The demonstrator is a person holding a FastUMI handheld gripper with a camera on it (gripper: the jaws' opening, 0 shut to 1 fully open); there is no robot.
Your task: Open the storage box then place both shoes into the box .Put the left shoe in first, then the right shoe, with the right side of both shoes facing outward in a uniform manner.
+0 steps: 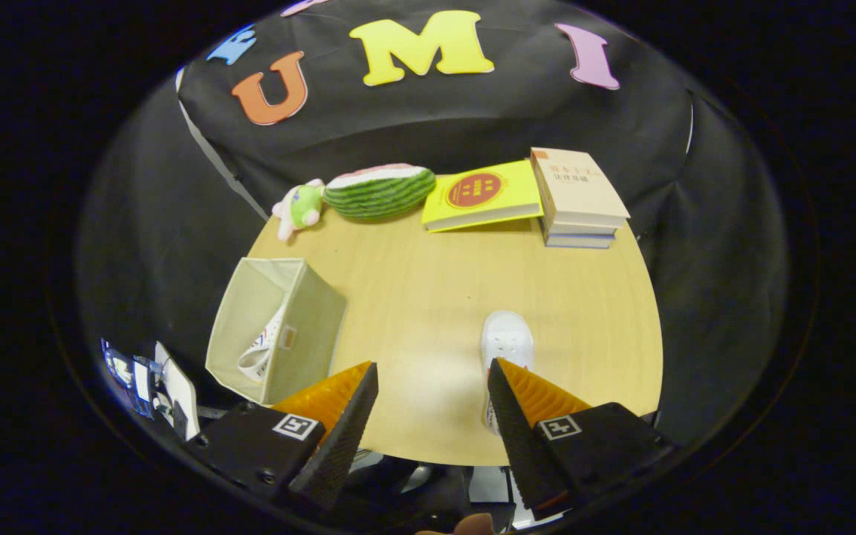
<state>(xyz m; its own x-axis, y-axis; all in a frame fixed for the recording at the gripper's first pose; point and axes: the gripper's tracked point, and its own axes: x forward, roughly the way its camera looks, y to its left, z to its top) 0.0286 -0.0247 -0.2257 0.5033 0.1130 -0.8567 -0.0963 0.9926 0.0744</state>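
Gripper (432,375) fingers spread apart, gripping nothing, above the table (428,297). White shoe (506,342) at 1 o'clock beside one fingertip. Storage box (276,327) at 10 o'clock, open, other shoe (261,353) inside.

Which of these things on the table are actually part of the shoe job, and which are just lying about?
Part of the job: the open box with one shoe already inside; the white shoe on the table, just ahead of one finger; the open gripper.

Just lying about: watermelon plush, small plush toy, yellow book, book stack.
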